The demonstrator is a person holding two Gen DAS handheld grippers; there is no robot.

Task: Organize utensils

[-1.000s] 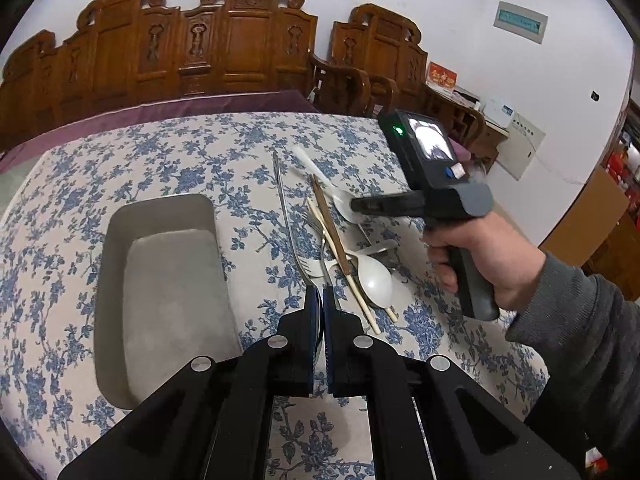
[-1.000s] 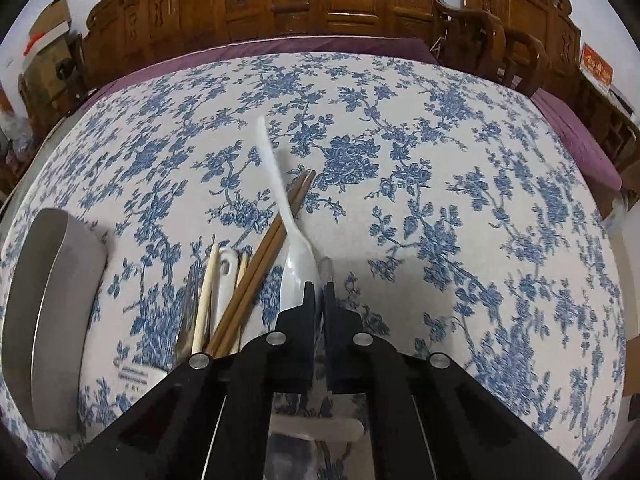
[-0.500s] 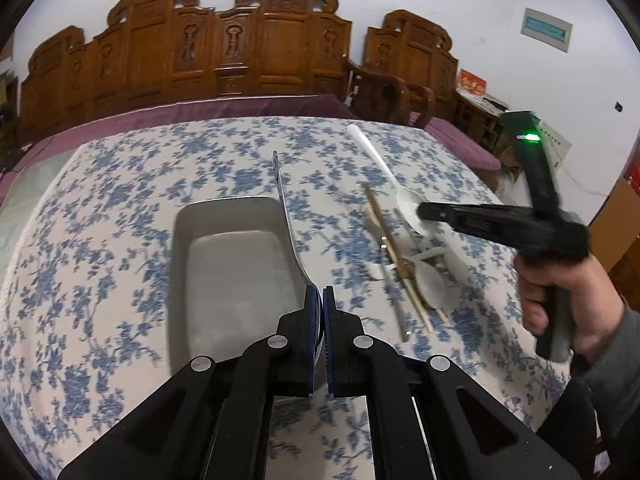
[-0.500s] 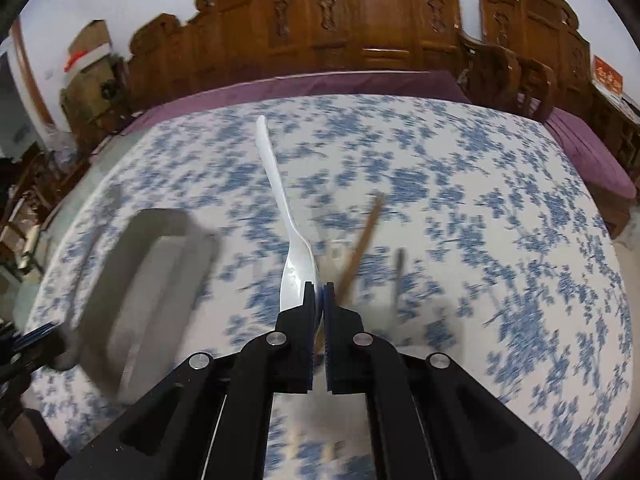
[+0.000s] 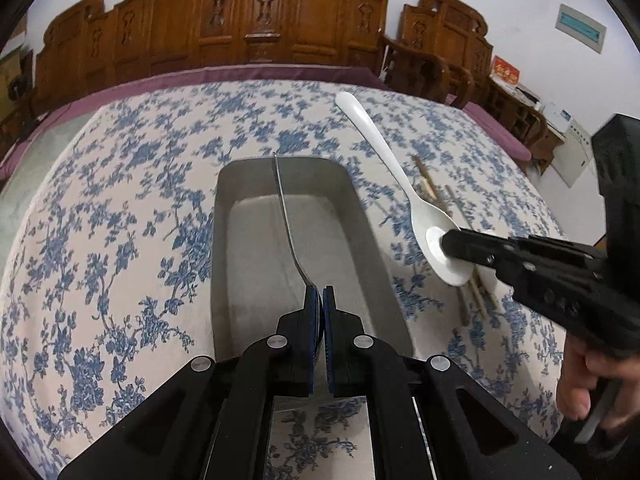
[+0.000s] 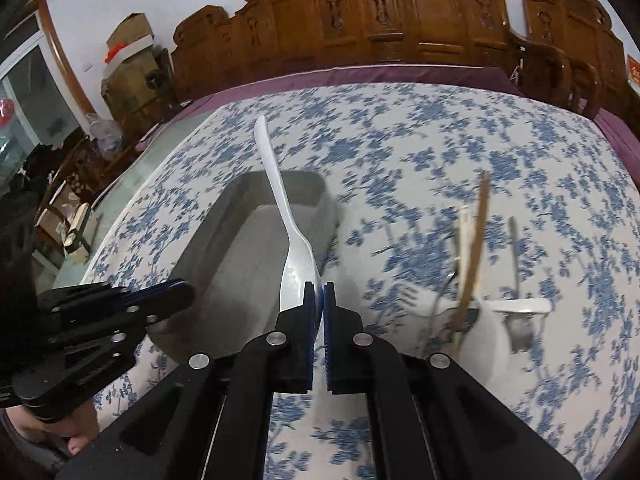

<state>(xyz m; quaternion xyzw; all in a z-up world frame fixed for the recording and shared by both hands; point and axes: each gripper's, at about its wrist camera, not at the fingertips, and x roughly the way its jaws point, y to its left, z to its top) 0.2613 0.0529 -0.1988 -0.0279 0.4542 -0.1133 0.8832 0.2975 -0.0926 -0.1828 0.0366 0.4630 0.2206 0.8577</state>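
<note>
A blue-flowered table [image 5: 120, 208] stands before carved wooden chairs [image 5: 256, 20]. Our left gripper [image 5: 322, 296] is clamped on a metal utensil [image 5: 286, 216] above the grey tray [image 5: 360, 216]; our right gripper [image 6: 322, 292] pinches a white spoon [image 6: 280, 208] just beside it — both in mid-delivery. Next we lower and release; remaining cutlery [image 6: 472, 272] waits.

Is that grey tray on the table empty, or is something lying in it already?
Empty. In both wrist views the floor of the grey tray is bare; the metal utensil and white spoon over it are clamped in the grippers.
</note>
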